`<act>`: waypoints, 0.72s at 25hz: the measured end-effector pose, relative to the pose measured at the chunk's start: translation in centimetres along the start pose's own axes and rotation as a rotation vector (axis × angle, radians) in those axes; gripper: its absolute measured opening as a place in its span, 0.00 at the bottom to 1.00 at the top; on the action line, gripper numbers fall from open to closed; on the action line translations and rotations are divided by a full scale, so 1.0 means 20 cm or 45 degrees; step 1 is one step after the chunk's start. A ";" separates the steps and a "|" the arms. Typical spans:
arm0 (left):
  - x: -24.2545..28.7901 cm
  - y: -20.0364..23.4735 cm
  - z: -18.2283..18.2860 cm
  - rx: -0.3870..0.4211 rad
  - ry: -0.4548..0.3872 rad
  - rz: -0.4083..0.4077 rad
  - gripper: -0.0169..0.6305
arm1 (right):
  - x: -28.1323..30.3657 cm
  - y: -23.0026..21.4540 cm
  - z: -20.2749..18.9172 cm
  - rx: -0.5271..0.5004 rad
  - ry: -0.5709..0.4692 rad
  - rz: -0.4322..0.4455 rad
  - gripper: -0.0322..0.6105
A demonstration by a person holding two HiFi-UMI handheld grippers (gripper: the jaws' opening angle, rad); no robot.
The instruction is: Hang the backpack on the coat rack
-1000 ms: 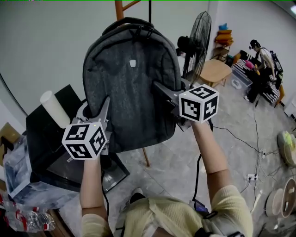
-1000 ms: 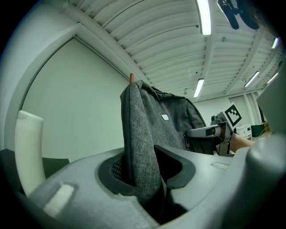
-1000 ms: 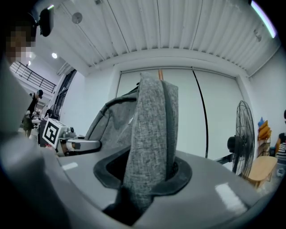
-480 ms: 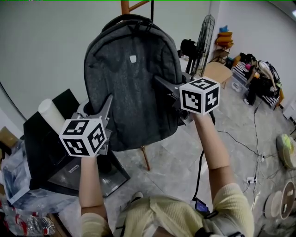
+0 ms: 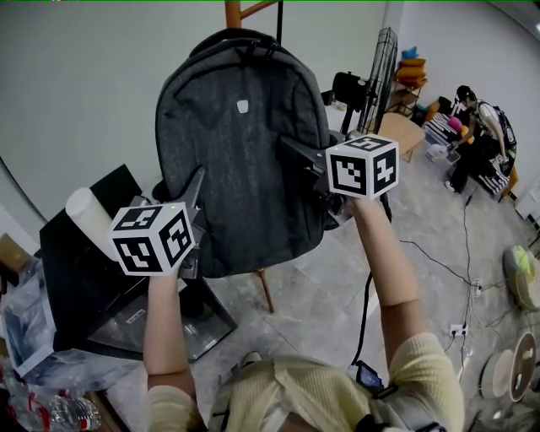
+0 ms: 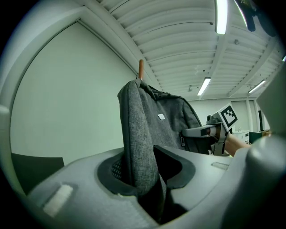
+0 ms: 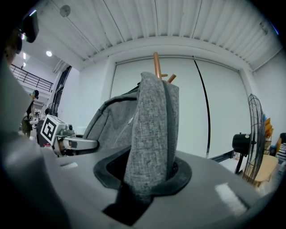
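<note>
In the head view, we hold a big grey cloth backpack [image 5: 240, 160] up in the air, right in front of the brown wooden coat rack [image 5: 233, 13]. The left gripper [image 5: 196, 184] pinches the bag's left edge. The right gripper [image 5: 294, 152] pinches its right edge.

In the left gripper view, the jaws grip a fold of grey cloth and have just been closing a little tighter.

In the right gripper view, the jaws squeeze the bag's side too. The rack's top pokes up behind the bag.
</note>
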State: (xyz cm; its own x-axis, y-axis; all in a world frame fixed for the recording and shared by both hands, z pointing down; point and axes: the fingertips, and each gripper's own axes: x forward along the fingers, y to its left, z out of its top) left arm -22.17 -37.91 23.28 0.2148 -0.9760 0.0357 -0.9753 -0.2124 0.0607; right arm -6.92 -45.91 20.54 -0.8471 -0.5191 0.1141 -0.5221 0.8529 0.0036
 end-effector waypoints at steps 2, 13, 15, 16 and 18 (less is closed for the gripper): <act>0.02 0.02 -0.01 -0.007 0.009 0.000 0.21 | 0.02 -0.01 -0.01 0.009 0.009 0.001 0.25; 0.10 0.08 -0.09 -0.082 0.054 -0.011 0.21 | 0.08 -0.05 -0.08 0.056 0.067 0.011 0.24; 0.11 0.08 -0.11 -0.091 0.069 -0.012 0.21 | 0.10 -0.06 -0.10 0.068 0.085 0.010 0.24; 0.11 0.09 -0.12 -0.095 0.075 -0.012 0.21 | 0.10 -0.06 -0.11 0.074 0.092 0.009 0.24; 0.12 0.09 -0.13 -0.100 0.081 -0.012 0.21 | 0.11 -0.06 -0.13 0.080 0.097 0.007 0.24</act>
State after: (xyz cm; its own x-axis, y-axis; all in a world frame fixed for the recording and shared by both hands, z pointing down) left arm -23.36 -40.46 26.12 0.2289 -0.9685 0.0982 -0.9668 -0.2144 0.1391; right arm -7.83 -47.96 23.27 -0.8413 -0.5062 0.1896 -0.5245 0.8493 -0.0596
